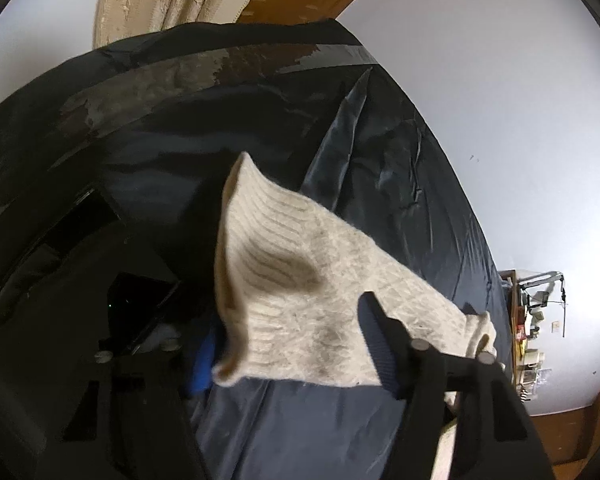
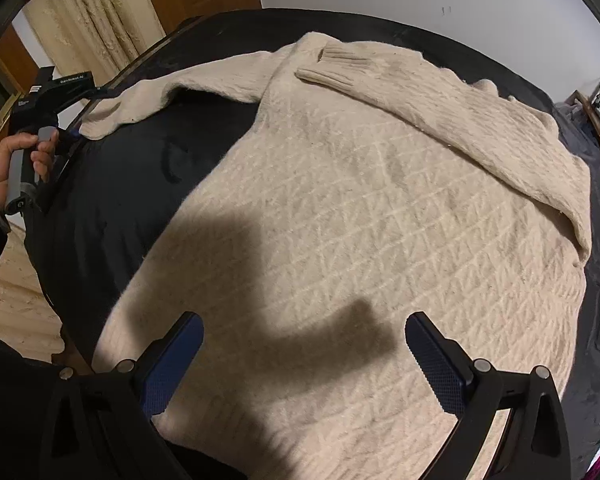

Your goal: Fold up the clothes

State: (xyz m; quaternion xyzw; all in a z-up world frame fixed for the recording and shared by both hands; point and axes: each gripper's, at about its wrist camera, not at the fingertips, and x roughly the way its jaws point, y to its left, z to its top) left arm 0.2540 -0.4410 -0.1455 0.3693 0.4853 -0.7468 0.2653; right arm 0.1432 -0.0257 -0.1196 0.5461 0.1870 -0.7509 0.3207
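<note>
Left gripper (image 1: 296, 356): jaws pinched on the cuff end of the sweater's sleeve (image 1: 300, 280); the ribbed cuff flares free beyond the pads and stands lifted off the dark sheet (image 1: 400, 184). Right gripper (image 2: 304, 344): jaws spread wide, nothing between them, hovering just above the hem part of the sweater (image 2: 340, 208).

Sweater: cream cable knit, spread flat over most of the bed; collar toward the far edge; one sleeve folded across the chest on the right, the other trailing out to the left edge, where the left gripper (image 2: 56, 136) meets its cuff.

Handling (judgement): soft, limp, fairly thick and fuzzy; it should drape and stretch rather than hold shape; grips well, unlikely to slip; best taken at ribbed cuff, hem corners or shoulder seam.

Room: bare sheet between sleeve and body at left; a narrow strip at the right edge; curtain (image 2: 84, 28) and boxes (image 2: 56, 88) beyond the left edge.
</note>
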